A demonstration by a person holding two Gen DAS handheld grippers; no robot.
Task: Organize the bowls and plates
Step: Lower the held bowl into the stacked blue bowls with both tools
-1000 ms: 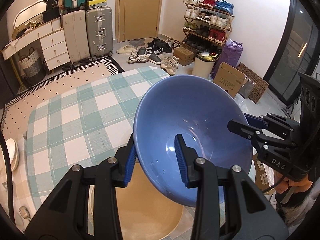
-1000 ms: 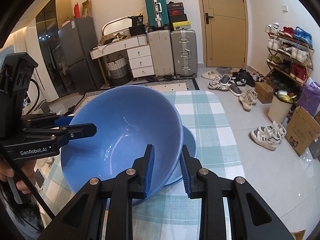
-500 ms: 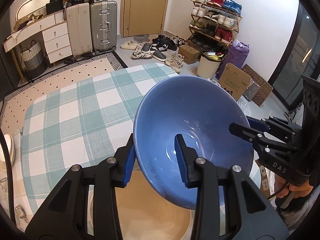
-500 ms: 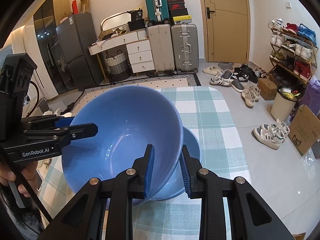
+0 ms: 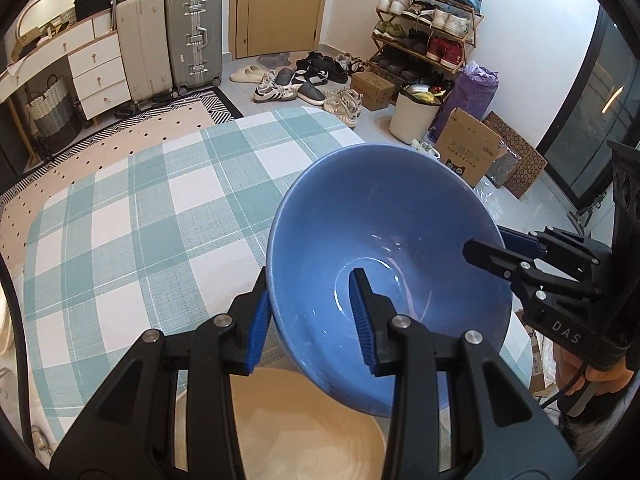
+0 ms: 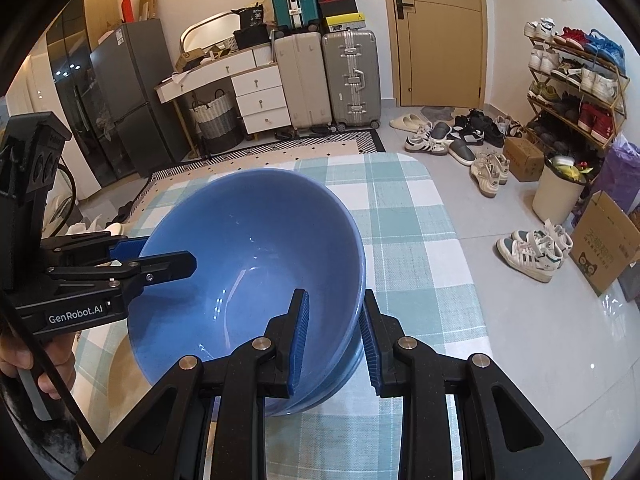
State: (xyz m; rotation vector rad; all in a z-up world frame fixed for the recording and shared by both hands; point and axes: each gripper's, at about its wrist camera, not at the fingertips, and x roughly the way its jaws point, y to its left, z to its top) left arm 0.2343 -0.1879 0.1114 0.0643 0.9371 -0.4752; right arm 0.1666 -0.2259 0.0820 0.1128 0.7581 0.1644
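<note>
Both claws, the left gripper [image 5: 310, 316] and the right gripper [image 6: 334, 338], pinch the rim of the big blue bowl [image 5: 384, 264] above the checked tablecloth [image 5: 132, 216].

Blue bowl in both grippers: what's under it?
Right wrist view: a second blue bowl's rim shows directly under the held blue bowl, nested. Left wrist view adds a beige dish below. The rest of both is covered.
</note>
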